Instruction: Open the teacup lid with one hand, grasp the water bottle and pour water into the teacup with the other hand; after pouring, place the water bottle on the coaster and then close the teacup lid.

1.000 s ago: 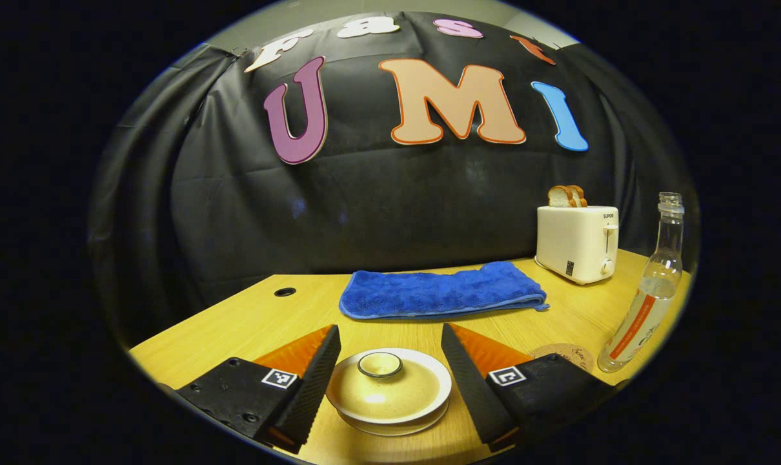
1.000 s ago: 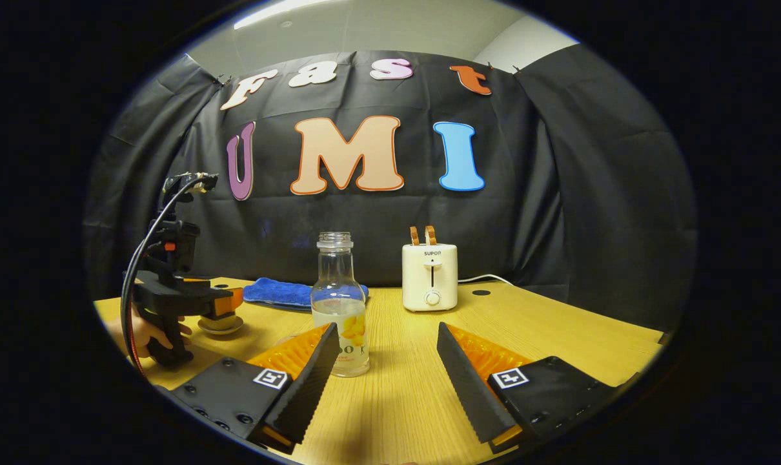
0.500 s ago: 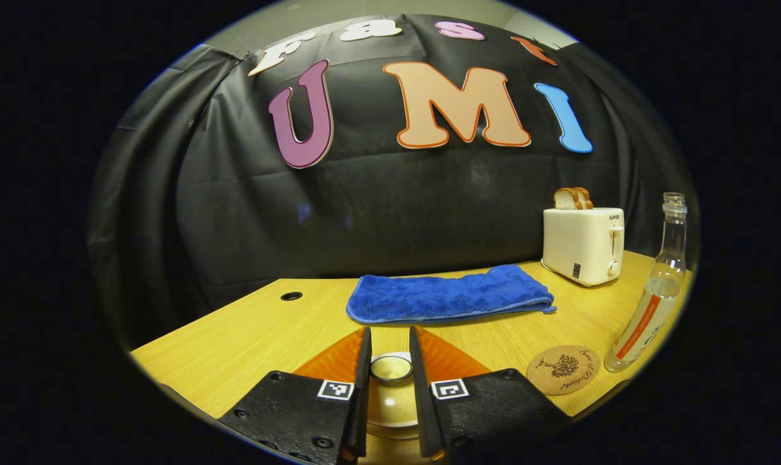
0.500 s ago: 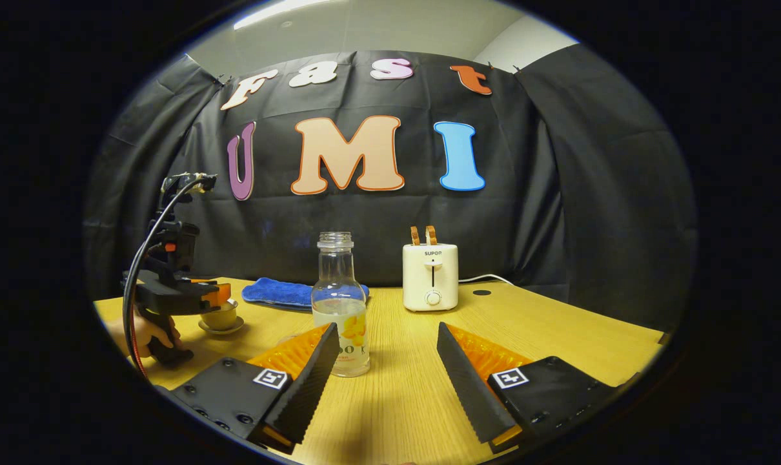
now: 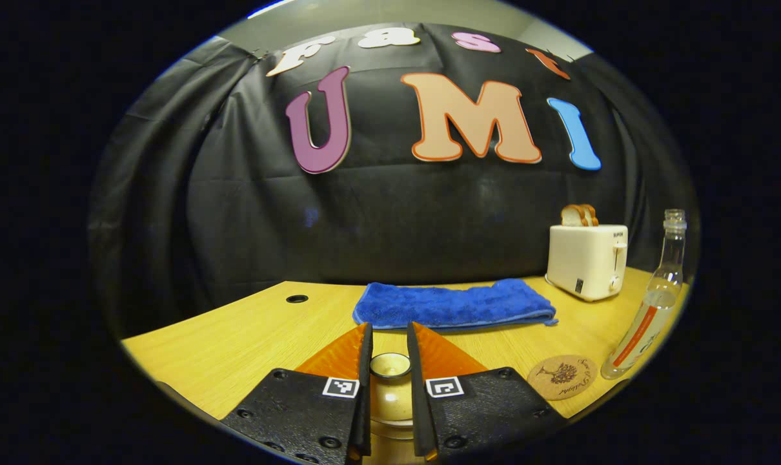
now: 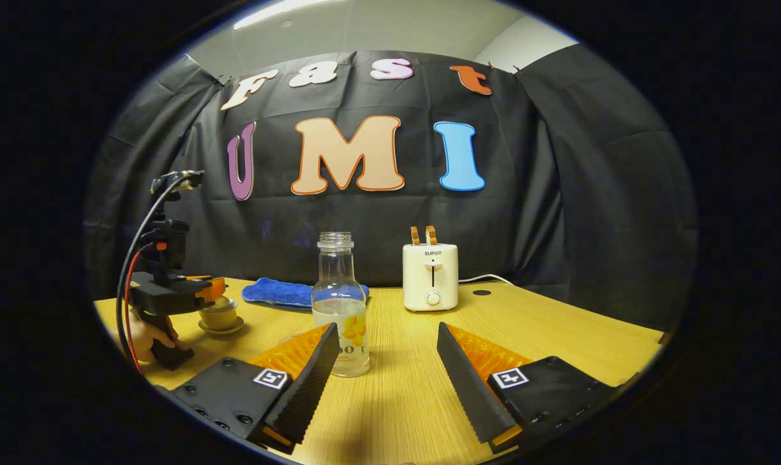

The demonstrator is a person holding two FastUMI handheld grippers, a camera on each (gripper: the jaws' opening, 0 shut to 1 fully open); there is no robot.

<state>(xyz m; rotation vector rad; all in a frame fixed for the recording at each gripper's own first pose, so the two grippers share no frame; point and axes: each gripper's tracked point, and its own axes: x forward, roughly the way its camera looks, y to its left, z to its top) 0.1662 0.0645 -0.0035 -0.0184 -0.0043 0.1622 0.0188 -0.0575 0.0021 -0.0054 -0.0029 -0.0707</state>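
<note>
Left claw [image 5: 389, 361] clenched on beige ceramic teacup lid [image 5: 390, 365]'s knob (barely lifted, I judge); right claw [image 6: 384, 368] gapes empty, clear glass water bottle [image 6: 340, 303] ungrasped; pouring remains.

Tabletop [image 6: 558, 329]: you work on a pale wood top with a round cable hole [image 5: 296, 299] near its far edge.
Towel [image 5: 454, 305]: a folded blue one lies along your far edge.
Toaster [image 6: 430, 276]: it stands by the far edge, beside the towel.
Water bottle [image 6: 340, 307]: it stands upright in the middle of your tabletop.
Coaster [image 5: 561, 376]: a round one lies flat, just beside the bottle.
Saucer [image 6: 220, 327]: it sits toward your left edge, a teacup [image 6: 218, 316] on it.
</note>
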